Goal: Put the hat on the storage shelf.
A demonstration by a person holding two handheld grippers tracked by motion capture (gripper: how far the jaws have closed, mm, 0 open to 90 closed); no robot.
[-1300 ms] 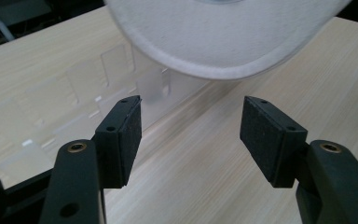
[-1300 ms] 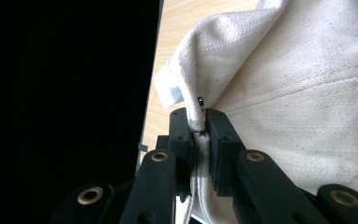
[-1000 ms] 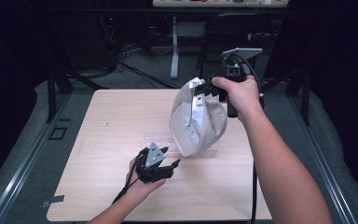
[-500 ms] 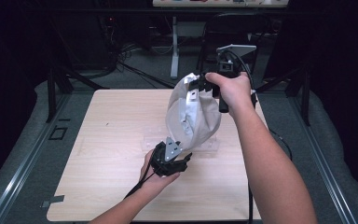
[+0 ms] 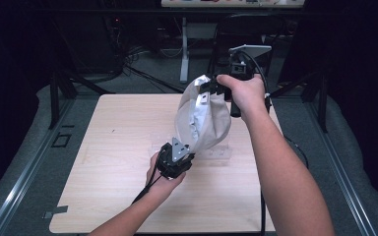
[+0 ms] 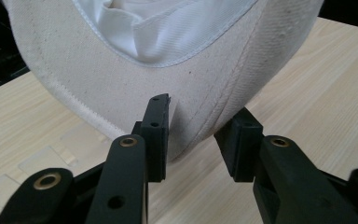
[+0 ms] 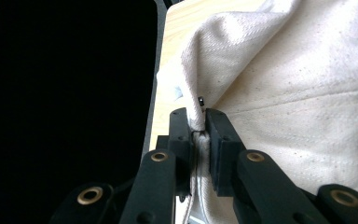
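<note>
Your right gripper (image 5: 211, 88) pinches the cloth cap (image 5: 202, 118) tight. Your left gripper (image 5: 179, 158) has been closing around its bottom edge, not squeezing yet. Table (image 5: 113, 147) underneath.

Black tongs (image 6: 198, 140) with brass rivets, grey three-cornered plate, trailing black cable.

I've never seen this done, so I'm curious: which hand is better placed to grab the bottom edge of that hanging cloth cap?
Probably the left. The left gripper has been closing around the cap's lower edge, pads not yet pressing. The right gripper is clamped on its top, holding it up.
</note>
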